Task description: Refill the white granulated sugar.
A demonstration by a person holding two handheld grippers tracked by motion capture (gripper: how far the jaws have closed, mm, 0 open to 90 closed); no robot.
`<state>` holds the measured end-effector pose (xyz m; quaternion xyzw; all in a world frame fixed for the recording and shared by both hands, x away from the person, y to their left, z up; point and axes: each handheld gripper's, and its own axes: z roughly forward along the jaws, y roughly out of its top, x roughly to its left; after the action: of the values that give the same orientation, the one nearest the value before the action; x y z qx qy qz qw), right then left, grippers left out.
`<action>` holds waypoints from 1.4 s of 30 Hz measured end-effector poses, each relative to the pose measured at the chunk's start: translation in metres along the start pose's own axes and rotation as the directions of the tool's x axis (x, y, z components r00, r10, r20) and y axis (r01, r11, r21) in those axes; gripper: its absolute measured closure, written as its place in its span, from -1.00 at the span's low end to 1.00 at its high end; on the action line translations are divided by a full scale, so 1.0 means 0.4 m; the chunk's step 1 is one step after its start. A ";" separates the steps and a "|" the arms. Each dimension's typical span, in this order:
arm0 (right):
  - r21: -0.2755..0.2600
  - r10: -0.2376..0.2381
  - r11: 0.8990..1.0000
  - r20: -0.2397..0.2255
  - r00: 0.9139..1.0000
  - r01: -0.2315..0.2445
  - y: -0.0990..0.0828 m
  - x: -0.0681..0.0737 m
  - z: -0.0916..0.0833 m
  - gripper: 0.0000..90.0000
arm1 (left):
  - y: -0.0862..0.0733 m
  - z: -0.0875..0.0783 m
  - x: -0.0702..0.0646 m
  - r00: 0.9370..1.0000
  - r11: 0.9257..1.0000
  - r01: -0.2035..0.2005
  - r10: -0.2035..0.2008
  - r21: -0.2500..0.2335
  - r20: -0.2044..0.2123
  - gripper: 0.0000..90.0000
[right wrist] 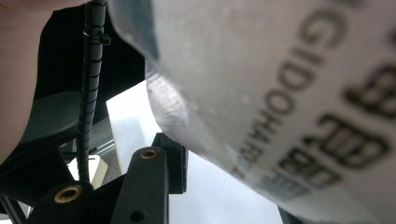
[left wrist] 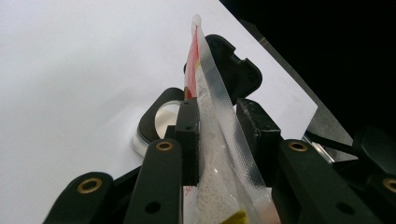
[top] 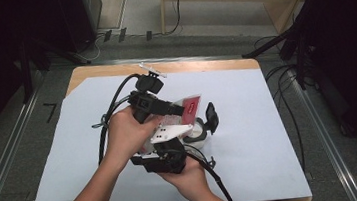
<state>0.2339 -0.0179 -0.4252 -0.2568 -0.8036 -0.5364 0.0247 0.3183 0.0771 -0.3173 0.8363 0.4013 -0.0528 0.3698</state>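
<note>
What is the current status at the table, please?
Left gripper shut on plastic pouch. Right gripper at the pouch, grip unclear. Round container below on white sheet.

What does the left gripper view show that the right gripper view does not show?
Left gripper view alone: the pouch's clear sealed edge and red top between its jaws, white grains inside, and a round cup on the sheet. Right gripper view alone: dark printed letters on the pouch, and a ribbed cable. Both share the pouch and the white sheet.

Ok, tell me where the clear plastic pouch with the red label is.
The clear plastic pouch with the red label stands edge-up between the left hand-held gripper jaws, above the white table sheet at mid-table.
</note>
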 end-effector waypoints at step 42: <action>0.010 -0.090 0.996 0.039 0.995 0.090 -0.038 0.020 0.030 0.37 | -0.032 -0.018 0.006 0.999 0.996 -0.031 0.030 0.078 0.013 0.58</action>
<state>0.2230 -0.0088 -0.4408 -0.2306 -0.8170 -0.5283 -0.0142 0.3095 0.0885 -0.3203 0.8559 0.3841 -0.0677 0.3397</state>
